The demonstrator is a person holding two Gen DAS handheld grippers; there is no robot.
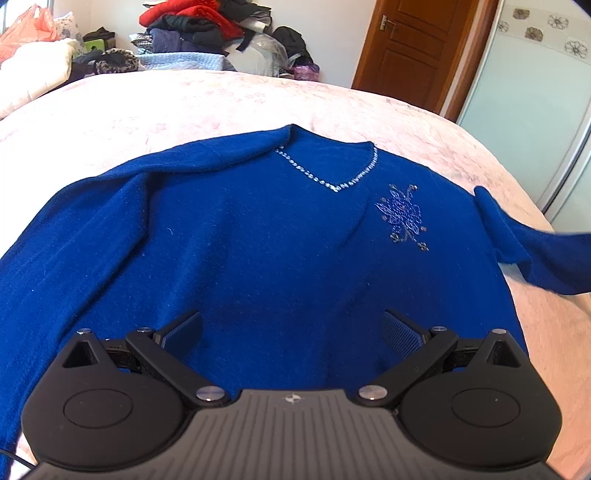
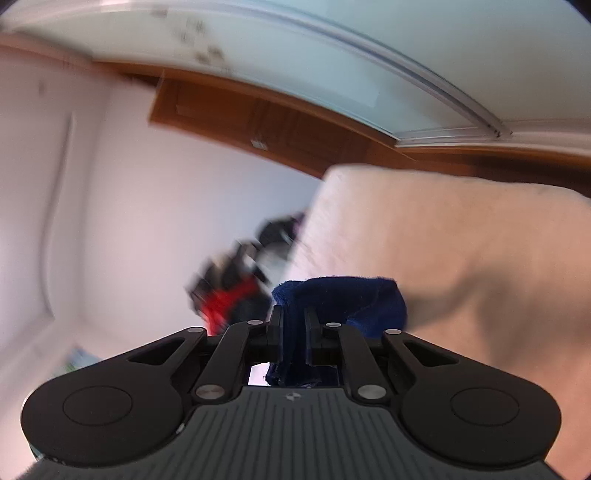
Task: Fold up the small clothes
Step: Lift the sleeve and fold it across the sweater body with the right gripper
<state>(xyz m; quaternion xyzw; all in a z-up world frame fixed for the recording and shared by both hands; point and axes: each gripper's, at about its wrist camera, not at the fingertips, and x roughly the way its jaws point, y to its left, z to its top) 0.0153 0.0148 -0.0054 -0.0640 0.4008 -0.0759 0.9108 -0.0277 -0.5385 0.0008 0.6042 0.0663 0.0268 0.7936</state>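
- The deep blue knitted V-neck sweater lies face-up on the pale pink plush bed cover, straight ahead of and below the left gripper, whose jaws stand wide with nothing between them.
- The sweater's long axis, hem to collar, runs directly away from the left gripper; the hem end is nearest it and the beaded neckline is farthest.
- The sweater's right-hand sleeve rises off the bed to the right of the left gripper and runs out of that view.
- The right gripper is clamped narrow on a fold of the same blue knit, the sleeve end, which bunches just beyond its fingertips (this view is badly blurred, so the exact bite is hard to judge).
- The right gripper is the one on the sleeve; my reading is that the coming move carries that sleeve across the body toward the left gripper's side.
- The other sleeve lies to the left of the left gripper, folded over the body's edge.
- Count: one sweater, two sleeves, two grippers, one embroidered flower motif, one heap of other clothes beyond the bed.
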